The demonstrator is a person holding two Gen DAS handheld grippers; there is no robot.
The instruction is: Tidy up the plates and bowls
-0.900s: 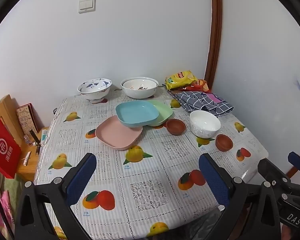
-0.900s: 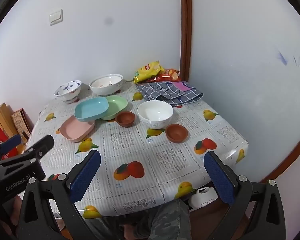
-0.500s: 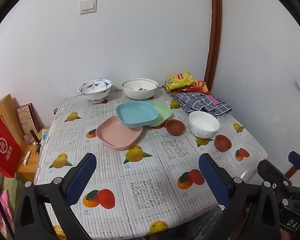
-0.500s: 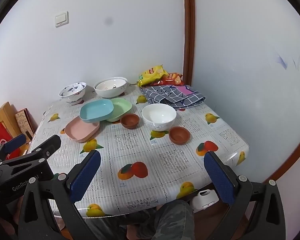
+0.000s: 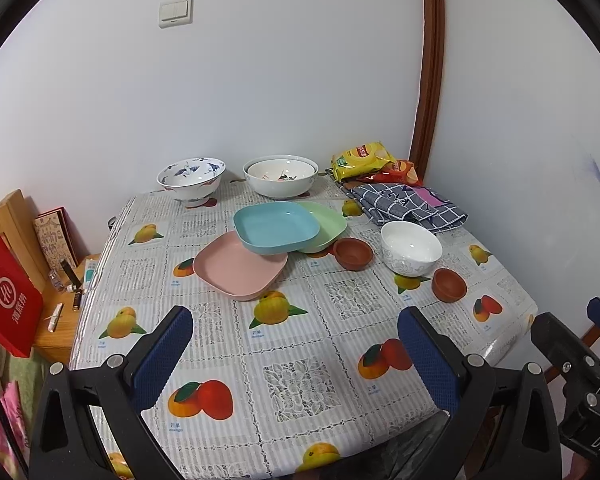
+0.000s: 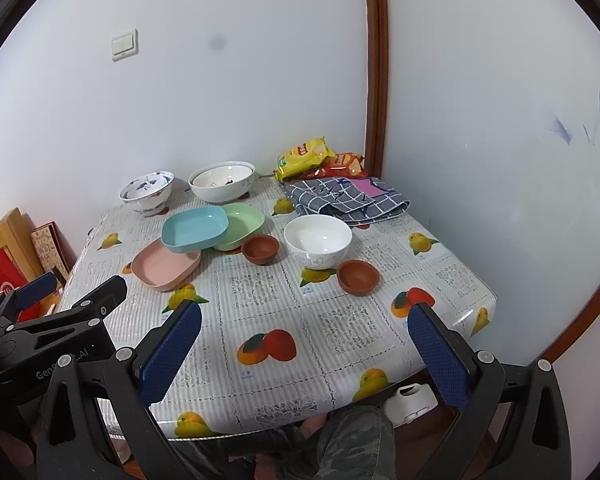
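On the fruit-print table [image 5: 300, 380] a blue square plate [image 5: 276, 226] rests across a pink plate [image 5: 236, 270] and a green plate [image 5: 328, 226]. Two small brown bowls [image 5: 353, 253] [image 5: 449, 284] flank a white bowl [image 5: 411, 247]. At the back stand a blue-patterned bowl [image 5: 191, 176] and a wide white bowl [image 5: 281, 175]. My left gripper [image 5: 296, 342] hangs open over the table's near edge, well short of the dishes. My right gripper [image 6: 305, 340] is open too, with nothing between its fingers; the same plates [image 6: 194, 227] and white bowl [image 6: 318, 240] lie ahead of it.
Snack bags [image 5: 364, 162] and a checked cloth [image 5: 408, 204] fill the back right corner by the wall. A low wooden stand with a red bag [image 5: 6, 304] and small items sits left of the table. A person's camouflage trouser leg [image 6: 352, 436] shows under the near edge.
Both views have drawn back and lifted slightly; the dishes sit a little farther up the frames. Nothing on the table has moved and both grippers stay open.
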